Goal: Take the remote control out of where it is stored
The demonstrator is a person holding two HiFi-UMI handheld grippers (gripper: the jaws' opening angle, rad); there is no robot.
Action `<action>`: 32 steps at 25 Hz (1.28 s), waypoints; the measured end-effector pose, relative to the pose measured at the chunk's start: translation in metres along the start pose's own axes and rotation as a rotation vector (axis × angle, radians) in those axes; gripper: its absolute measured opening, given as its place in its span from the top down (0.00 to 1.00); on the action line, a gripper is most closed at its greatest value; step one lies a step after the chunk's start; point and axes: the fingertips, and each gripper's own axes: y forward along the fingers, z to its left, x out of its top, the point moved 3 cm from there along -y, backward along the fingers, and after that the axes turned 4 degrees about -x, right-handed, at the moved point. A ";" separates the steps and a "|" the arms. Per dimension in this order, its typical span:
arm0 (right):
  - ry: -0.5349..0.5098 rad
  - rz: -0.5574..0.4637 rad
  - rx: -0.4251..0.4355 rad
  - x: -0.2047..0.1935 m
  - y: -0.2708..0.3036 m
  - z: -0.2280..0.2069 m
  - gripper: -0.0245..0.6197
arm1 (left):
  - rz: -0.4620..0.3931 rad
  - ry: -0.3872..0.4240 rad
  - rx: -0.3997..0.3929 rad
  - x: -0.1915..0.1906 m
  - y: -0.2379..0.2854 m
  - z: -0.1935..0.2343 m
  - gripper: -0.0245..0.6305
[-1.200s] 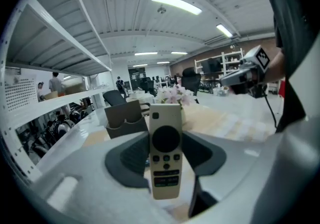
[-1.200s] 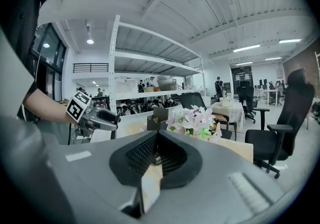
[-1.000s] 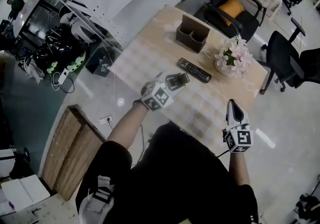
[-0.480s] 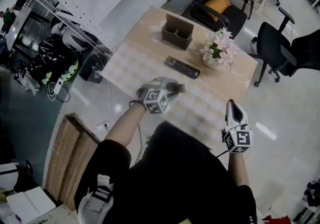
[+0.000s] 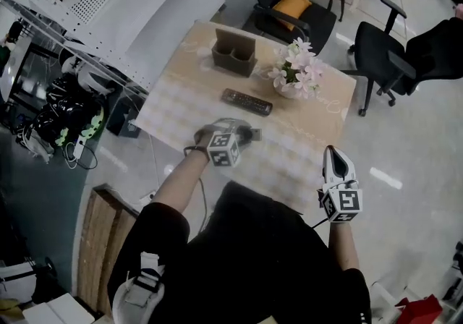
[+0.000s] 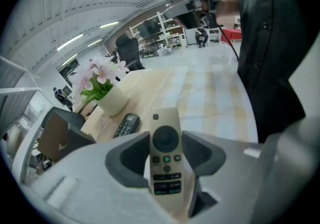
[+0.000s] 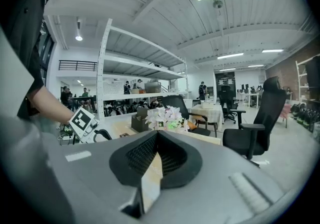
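Over the near half of the tabletop (image 5: 304, 143), your left tongs (image 5: 246, 131) pinch the pale remote (image 6: 166, 158). Its long axis runs along the tongs, button face up, free end pointing ahead across the tabletop. The black remote (image 5: 247, 101) and flower pot (image 5: 293, 75) lie ahead to its left. Against 1 second ago, your left tongs sit lower and further back from the black remote. Your right tongs (image 7: 156, 143) are pressed together, holding nothing, beside the near right edge. Bare tabletop lies between the 2 tongs.
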 end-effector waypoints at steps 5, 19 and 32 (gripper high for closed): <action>0.019 0.015 -0.062 -0.006 -0.012 -0.015 0.95 | 0.025 0.037 -0.078 0.005 0.021 -0.004 0.66; 0.051 0.054 -0.151 -0.019 -0.041 -0.029 0.95 | 0.046 0.075 -0.208 0.007 0.043 -0.008 0.65; 0.028 0.033 -0.105 -0.010 -0.039 -0.019 0.95 | 0.002 -0.008 -0.150 0.014 0.030 -0.004 0.57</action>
